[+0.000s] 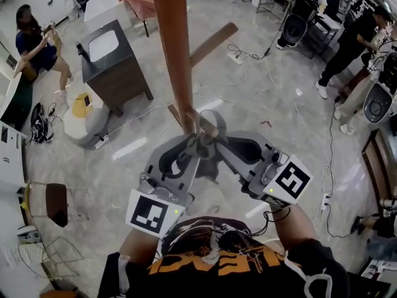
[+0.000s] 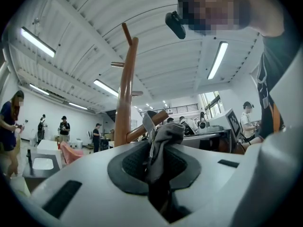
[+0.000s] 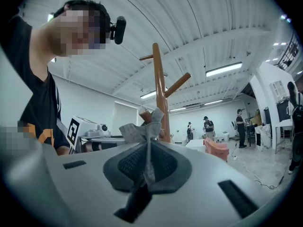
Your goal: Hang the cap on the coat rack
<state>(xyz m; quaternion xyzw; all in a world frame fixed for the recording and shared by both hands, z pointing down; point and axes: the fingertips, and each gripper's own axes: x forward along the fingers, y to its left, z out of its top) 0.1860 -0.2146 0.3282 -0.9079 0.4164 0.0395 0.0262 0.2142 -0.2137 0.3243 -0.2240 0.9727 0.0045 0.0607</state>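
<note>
A tall brown wooden coat rack [image 1: 177,54] rises right in front of me, with a short peg [image 1: 208,124] sticking out near my grippers. The grey cap [image 1: 208,161] hangs between both grippers at that peg. My left gripper [image 1: 193,143] is shut on a fold of the cap's fabric [image 2: 165,136], with the peg [image 2: 147,128] just beyond it. From the other side, my right gripper [image 1: 218,143] is shut on another bunch of the cap [image 3: 142,131], right beside the peg's end [image 3: 142,115]. The cap's cloth lies up against the peg; whether it rests over it is hidden.
The rack's crossed foot [image 1: 211,42] spreads on the marble floor below. A dark cabinet with a white basin [image 1: 115,61] stands to the left, a pink chair [image 1: 139,2] behind it. Cables [image 1: 291,98] run across the floor at the right, where several people [image 1: 347,48] stand.
</note>
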